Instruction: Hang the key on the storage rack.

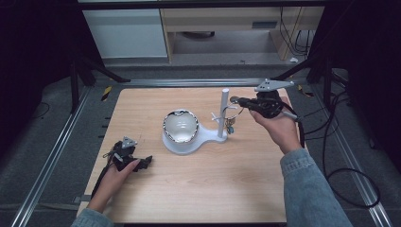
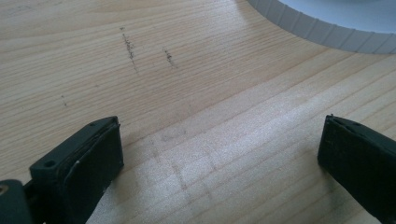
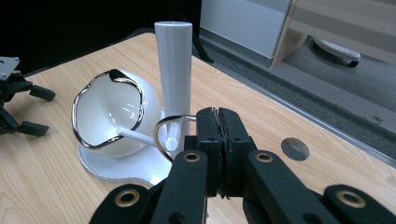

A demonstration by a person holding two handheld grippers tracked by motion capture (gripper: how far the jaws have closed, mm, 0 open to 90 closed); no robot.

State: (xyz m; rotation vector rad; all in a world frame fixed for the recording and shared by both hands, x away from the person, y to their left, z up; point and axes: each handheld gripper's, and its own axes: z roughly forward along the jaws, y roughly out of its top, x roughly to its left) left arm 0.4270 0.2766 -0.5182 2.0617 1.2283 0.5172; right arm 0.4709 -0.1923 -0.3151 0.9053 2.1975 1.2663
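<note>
Jaws of the right gripper are clamped on a thin metal key ring, held just beside the white post of a stand, level with its side peg. Left gripper rests on the desk, jaws spread wide, holding nothing.

Risk, as I judge it: the ring is smooth wire pinched at one edge, so it may twist or slip and miss the slender peg; a nudge could tip the light stand.

Stand looks like ribbed white plastic. Its glossy white bowl has a wavy chrome rim. Desk is pale grained wood, faintly scuffed.
</note>
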